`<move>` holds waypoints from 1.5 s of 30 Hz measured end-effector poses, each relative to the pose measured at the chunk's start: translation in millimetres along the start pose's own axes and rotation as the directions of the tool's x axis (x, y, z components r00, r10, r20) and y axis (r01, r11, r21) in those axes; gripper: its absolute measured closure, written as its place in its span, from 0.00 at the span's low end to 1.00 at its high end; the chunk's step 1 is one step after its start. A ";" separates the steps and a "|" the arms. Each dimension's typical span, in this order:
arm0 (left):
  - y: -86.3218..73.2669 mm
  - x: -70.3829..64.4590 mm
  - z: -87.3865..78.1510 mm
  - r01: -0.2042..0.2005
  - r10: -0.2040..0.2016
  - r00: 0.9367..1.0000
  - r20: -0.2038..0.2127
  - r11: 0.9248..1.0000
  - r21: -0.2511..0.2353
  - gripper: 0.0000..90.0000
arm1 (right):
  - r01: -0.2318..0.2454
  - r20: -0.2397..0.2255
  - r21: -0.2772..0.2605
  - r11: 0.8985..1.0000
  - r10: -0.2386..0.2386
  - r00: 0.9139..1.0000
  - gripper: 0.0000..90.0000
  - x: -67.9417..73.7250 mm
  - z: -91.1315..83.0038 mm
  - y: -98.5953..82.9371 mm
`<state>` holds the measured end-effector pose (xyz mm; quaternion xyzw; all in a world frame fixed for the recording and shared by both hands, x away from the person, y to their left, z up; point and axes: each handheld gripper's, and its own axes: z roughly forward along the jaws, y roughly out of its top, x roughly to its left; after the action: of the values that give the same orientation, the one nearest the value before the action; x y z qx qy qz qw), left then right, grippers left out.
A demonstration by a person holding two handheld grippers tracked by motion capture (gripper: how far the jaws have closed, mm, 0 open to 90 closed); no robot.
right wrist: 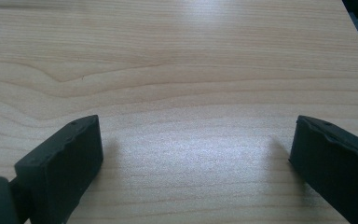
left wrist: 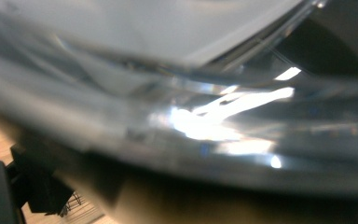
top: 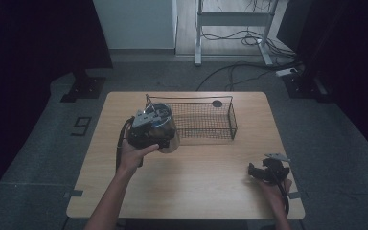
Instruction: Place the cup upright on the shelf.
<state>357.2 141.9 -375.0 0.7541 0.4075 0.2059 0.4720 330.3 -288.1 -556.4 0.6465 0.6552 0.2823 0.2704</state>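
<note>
Shiny steel pot [top: 165,130] tilted beside the wire basket's [top: 211,120] left end

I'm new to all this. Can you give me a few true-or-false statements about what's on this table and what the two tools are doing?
1. The left tool is at a shiny metal pot. True.
2. The wire basket stands on the floor. False: it stands on the wooden table.
3. The right tool has its jaws apart over bare wood. True.
4. The right tool grips the basket. False: it holds nothing, far from the basket.

Wooden table [top: 191,182] bearing wire basket [top: 206,122], seemingly empty
</note>
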 end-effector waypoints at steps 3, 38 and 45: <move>3.1 0.1 0.6 -0.001 0.001 1.000 -0.002 1.000 -0.001 0.04 | 0.001 -0.001 0.002 1.000 -0.001 1.000 0.03 -0.1 -0.1 0.0; 19.0 17.3 11.3 0.008 -0.008 1.000 -0.015 1.000 -0.012 0.04 | 0.000 0.001 -0.002 1.000 0.000 1.000 0.03 -0.2 0.0 -0.1; 23.0 22.4 13.3 0.015 -0.016 1.000 -0.015 1.000 -0.013 0.05 | -0.001 0.001 -0.003 1.000 0.001 1.000 0.03 -0.2 0.0 -0.1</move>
<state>389.2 147.6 -362.7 0.7462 0.4156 0.2107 0.4754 330.2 -288.3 -556.5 0.6465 0.6545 0.2829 0.2714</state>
